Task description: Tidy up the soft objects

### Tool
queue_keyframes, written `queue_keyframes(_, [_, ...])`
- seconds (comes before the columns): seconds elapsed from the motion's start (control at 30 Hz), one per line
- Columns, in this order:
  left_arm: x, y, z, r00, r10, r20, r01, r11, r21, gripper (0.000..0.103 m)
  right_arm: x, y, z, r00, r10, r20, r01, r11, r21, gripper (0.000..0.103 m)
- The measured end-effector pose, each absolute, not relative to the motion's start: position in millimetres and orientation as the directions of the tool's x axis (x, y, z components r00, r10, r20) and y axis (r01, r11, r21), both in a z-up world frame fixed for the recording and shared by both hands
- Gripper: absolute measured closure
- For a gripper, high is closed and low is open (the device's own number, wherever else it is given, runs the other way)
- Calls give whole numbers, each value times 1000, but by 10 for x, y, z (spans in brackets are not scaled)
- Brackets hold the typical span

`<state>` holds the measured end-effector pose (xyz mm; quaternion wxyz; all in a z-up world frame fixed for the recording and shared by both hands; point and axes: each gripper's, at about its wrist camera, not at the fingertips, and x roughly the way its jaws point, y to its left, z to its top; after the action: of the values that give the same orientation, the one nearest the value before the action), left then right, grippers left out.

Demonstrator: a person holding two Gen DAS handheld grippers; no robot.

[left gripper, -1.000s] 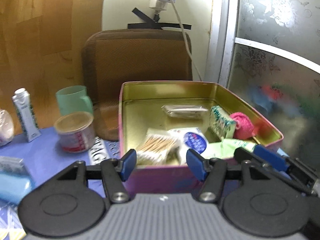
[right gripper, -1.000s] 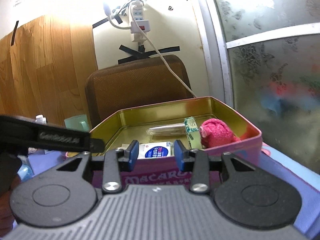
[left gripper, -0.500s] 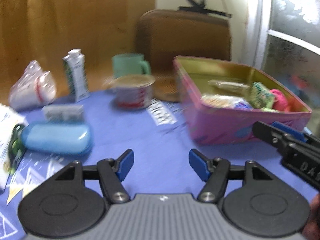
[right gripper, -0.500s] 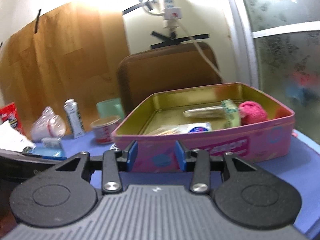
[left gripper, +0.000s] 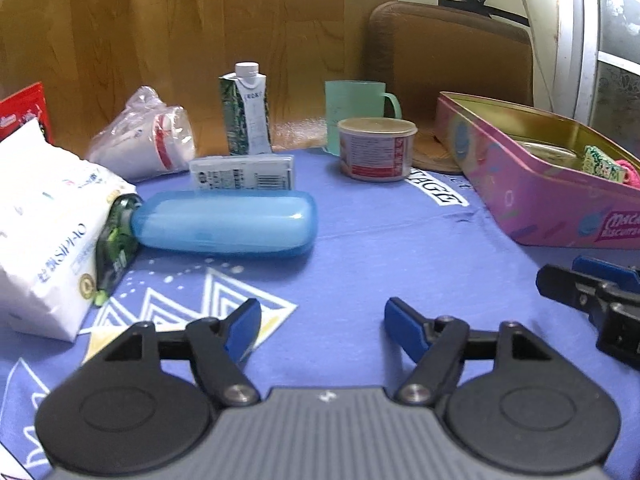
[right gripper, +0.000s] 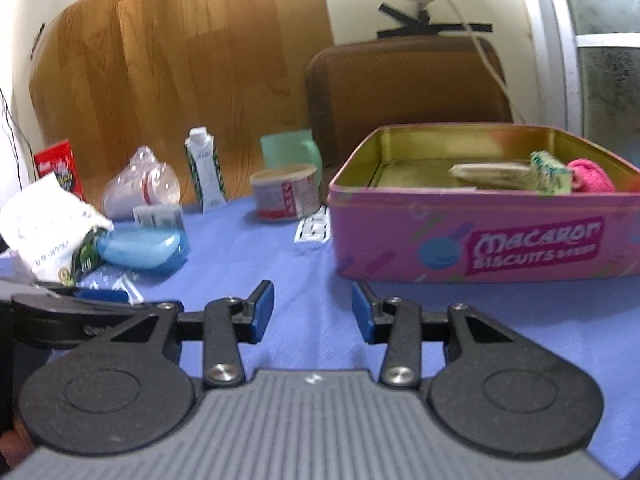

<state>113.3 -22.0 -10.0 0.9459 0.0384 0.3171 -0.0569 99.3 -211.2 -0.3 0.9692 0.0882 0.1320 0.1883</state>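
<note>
— Tongs first: condition?
— Left gripper point(left gripper: 322, 322) has its blue pads set wide apart, nothing between them, hovering over the blue printed cloth point(left gripper: 380, 248). Right gripper point(right gripper: 313, 308) likewise parted and empty, above the same cloth.
— Task items?
— Pink biscuit tin point(right gripper: 480, 236), rectangular, glossy, gold-lined, lid off, stands ahead of the right gripper and right of the left one. Inside: a pink knitted ball point(right gripper: 592, 176), a green patterned packet point(right gripper: 550, 172) and a clear plastic-wrapped item point(right gripper: 492, 170).
— Surroundings?
— Smooth blue plastic case point(left gripper: 224, 224) lying flat; soft white tissue pack point(left gripper: 44, 232) beside it; upright carton point(left gripper: 246, 110); lidded tub point(left gripper: 376, 148); green mug point(left gripper: 356, 108) behind the tub
</note>
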Motion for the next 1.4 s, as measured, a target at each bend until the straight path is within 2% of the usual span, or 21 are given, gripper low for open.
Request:
queue_keyframes(0.4, [1115,-157,-117,795,-116,-595,156,988,17,31,1097,-2108,-33,863,413,-290,-347,903,254,56])
queue_keyframes(0.7, [882,318,-87,831,-22,-555,85,993,86,24,1130,-1996,-6,841,443,-309,-394,895,210,53])
queue_keyframes(0.87, [690,635,-9,879,-52,-473,47,999,-21,16,1190,-1740,97,809,511,-289,-483,859,167,51])
queue_keyframes(1.17, [514,1023,60,948,-21,-319,-61,968,-245,12,1454,-992,564,665,700,-259,-701,705,106,51])
queue_keyframes(1.27, [482,1079,68,955,-12,-297,-72,961,-269,12,1624,-562,795,618,732,-289,-758,652,32,51])
queue_keyframes(1.4, [476,1033,75,959,-7,-282,-63,969,-240,11,1912,-33,955,539,759,-366,-799,598,64,52])
